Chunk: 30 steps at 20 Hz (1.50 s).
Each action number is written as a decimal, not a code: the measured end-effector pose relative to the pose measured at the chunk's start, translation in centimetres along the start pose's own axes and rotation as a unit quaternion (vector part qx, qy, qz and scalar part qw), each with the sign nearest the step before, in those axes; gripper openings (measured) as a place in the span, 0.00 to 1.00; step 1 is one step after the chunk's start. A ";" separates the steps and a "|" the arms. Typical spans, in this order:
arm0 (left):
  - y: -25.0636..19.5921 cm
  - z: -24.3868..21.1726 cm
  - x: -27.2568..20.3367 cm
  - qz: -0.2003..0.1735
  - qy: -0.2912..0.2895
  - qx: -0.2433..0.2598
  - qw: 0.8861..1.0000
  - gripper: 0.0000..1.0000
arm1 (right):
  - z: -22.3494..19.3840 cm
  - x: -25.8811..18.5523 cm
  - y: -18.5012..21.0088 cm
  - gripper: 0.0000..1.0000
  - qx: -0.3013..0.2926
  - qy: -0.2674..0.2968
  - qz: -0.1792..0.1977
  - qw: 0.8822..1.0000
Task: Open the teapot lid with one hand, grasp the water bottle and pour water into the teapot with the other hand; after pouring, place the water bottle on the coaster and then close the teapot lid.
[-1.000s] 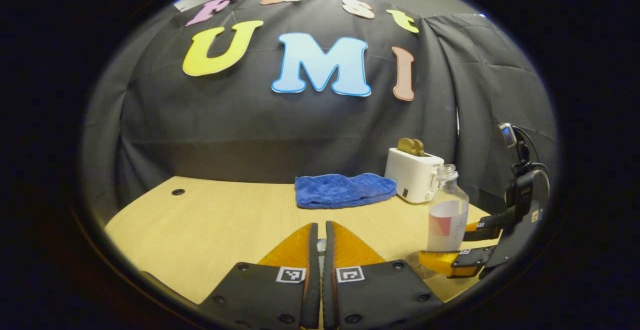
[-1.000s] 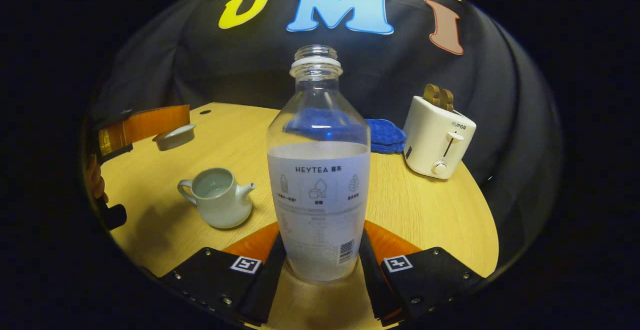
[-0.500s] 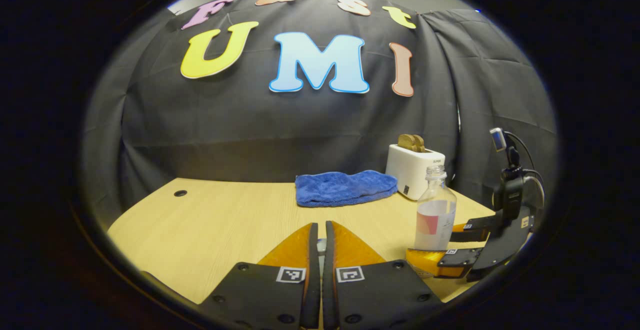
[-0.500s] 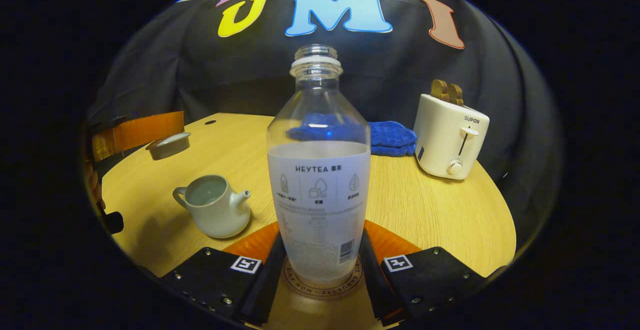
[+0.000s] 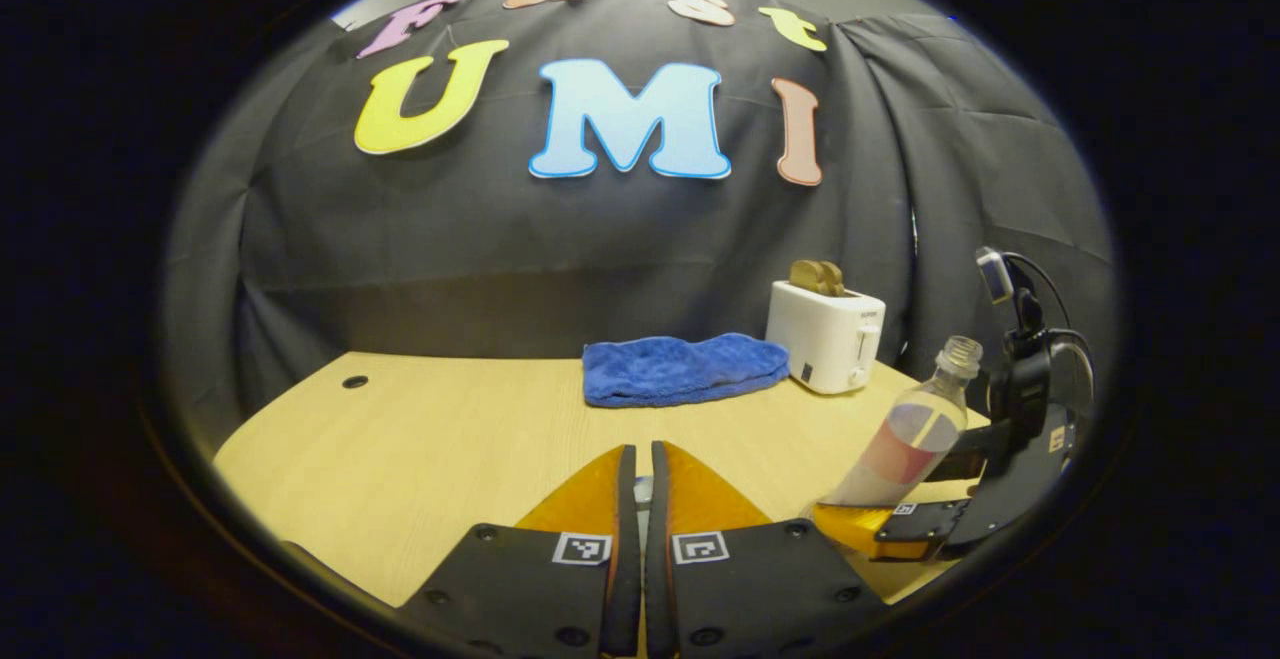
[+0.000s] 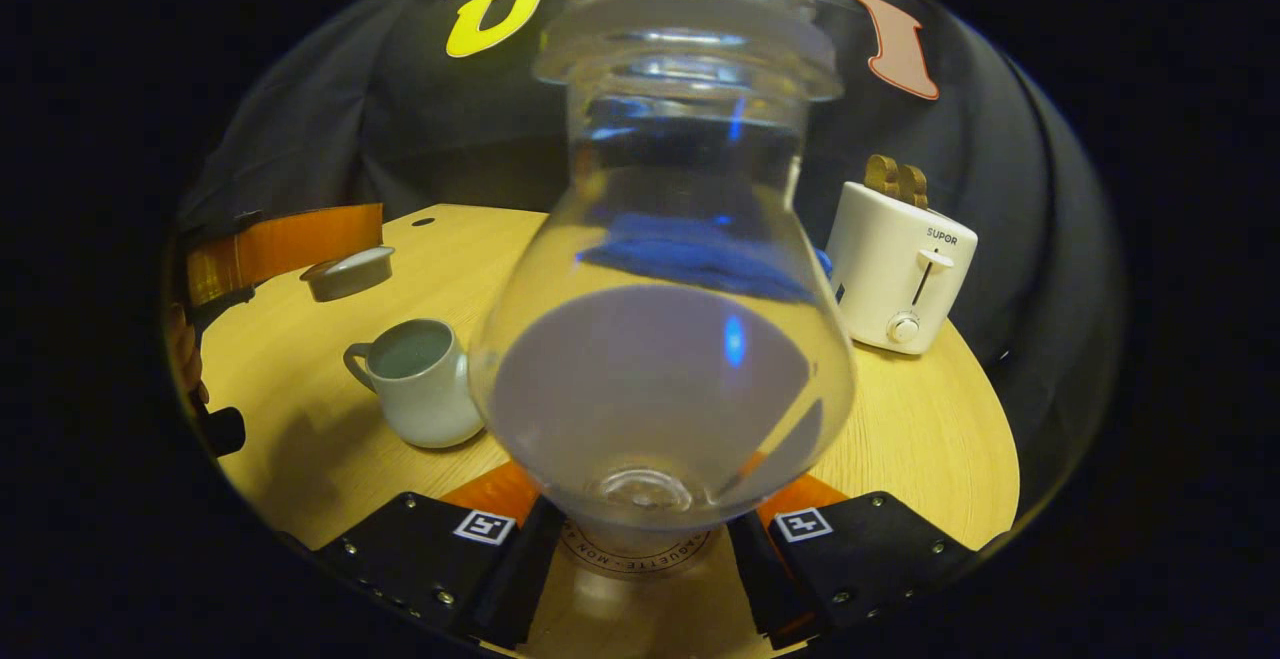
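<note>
The clear water bottle [image 6: 660, 339] stands with its base on the round coaster [image 6: 635, 551] and leans back toward my right gripper [image 6: 640, 509], whose fingers stand slightly apart beside the base. In the left gripper view the bottle [image 5: 905, 439] tilts right against the right gripper [image 5: 900, 494]. The open pale teapot [image 6: 420, 379] sits on the table to the left. My left gripper [image 5: 640, 454] is shut on the teapot lid [image 5: 641, 491]. In the right gripper view, the lid [image 6: 350, 272] hangs above the table in the left gripper [image 6: 285, 249].
A white toaster [image 6: 900, 269] with bread in its slots stands at the back right of the wooden table [image 5: 420, 439]. A folded blue towel [image 5: 680, 369] lies beside it. A hand [image 6: 185, 354] shows at the left edge.
The bottle came down upright onto the coaster, then tipped back toward the right gripper as its fingers spread a little. The left gripper kept the lid held aloft.
</note>
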<state>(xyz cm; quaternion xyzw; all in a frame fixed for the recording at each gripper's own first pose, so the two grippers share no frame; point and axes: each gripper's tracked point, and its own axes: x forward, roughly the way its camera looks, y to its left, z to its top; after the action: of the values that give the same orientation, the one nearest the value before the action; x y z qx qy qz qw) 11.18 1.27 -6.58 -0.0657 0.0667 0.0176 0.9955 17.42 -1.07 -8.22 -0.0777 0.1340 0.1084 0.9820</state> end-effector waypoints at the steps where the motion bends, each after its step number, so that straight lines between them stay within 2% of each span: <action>1: -0.2 -0.1 0.0 -0.001 0.001 0.000 1.000 0.08 | 0.3 -0.1 -0.1 0.79 0.002 -0.002 -0.001 1.000; 10: -1.4 -1.3 0.5 -0.010 0.012 0.002 1.000 0.08 | 2.1 -2.1 -0.5 0.80 0.020 -0.013 0.000 1.000; 14: -1.7 -1.6 0.7 -0.012 0.014 0.002 1.000 0.08 | 5.0 -3.9 -0.7 0.80 0.017 -0.041 -0.004 0.999; 15: -1.6 -1.9 0.8 -0.013 0.014 0.002 1.000 0.09 | 6.0 -4.4 -0.7 0.77 0.019 -0.050 -0.005 0.999; 16: -1.6 -1.9 0.9 -0.012 0.015 0.003 1.000 0.10 | 6.9 -4.8 -0.8 0.80 0.021 -0.061 -0.006 0.998; 23: -2.1 -3.5 1.5 -0.016 0.026 0.022 0.999 0.08 | 14.1 -7.8 -1.6 0.79 0.041 -0.136 -0.016 0.990; 27: -2.7 -3.5 2.0 -0.020 0.022 0.034 0.999 0.08 | 16.9 -10.5 -2.5 0.79 0.046 -0.169 -0.036 0.984; 30: -2.7 -3.9 2.2 -0.017 0.026 0.035 0.999 0.09 | 17.4 -12.3 -3.4 0.79 0.045 -0.178 -0.059 0.981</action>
<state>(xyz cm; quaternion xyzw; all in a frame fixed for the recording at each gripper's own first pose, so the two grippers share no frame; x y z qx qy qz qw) 12.97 -1.92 -10.38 -0.0320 0.0920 -0.0038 0.9952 10.89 -3.58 12.20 -0.0207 -0.0434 0.0565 0.9972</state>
